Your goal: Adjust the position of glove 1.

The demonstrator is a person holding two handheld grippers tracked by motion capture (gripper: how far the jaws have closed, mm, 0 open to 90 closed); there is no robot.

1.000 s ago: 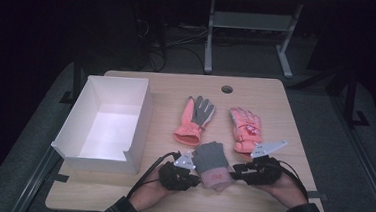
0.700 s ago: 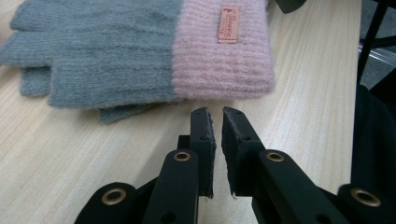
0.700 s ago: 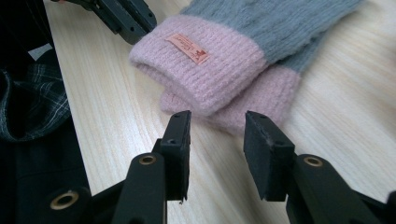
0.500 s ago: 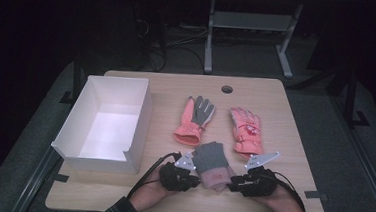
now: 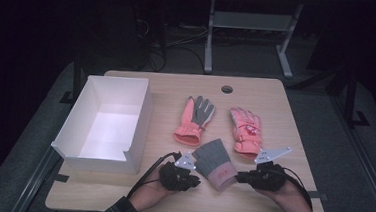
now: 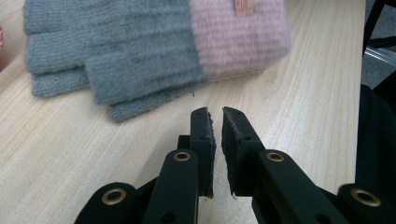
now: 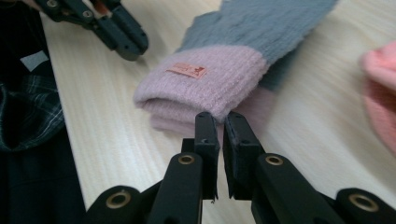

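**Grey-and-pink glove pair, front edge of surface: both grippers beside it, nothing gripped**

Item: your stacked grey knit gloves (image 5: 215, 164) with pink cuffs lie at the near middle of the wooden surface (image 5: 276, 99), cuffs pointing toward you, one glove on top of the other.

Left gripper (image 5: 187, 178): it sits just left of the stack. In the left gripper view its fingers (image 6: 204, 133) stand nearly together with a thin slit between them and nothing in it; the gloves (image 6: 140, 51) lie ahead, clear of the tips.

Right gripper (image 5: 243, 178): it sits just right of the cuff. Its fingers (image 7: 208, 128) have just been closing and now stand almost shut. In the right gripper view the tips lie at the lower edge of the pink cuff (image 7: 205, 84); no fabric shows between them.

Other stock: an orange glove with a grey palm (image 5: 195, 119) and a second orange glove (image 5: 245, 130) lie farther back; a white box (image 5: 105, 123) stands open at the left.

Risks, as judged from here:
- Your right fingers may have closed on air or a few fibres. Lift now and the cuff likely stays down or slips out.
- Catch the top layer alone and the pair separates, dragging the lower glove askew.
- Pull sideways with one gripper and the stack may slide toward the surface's near edge.
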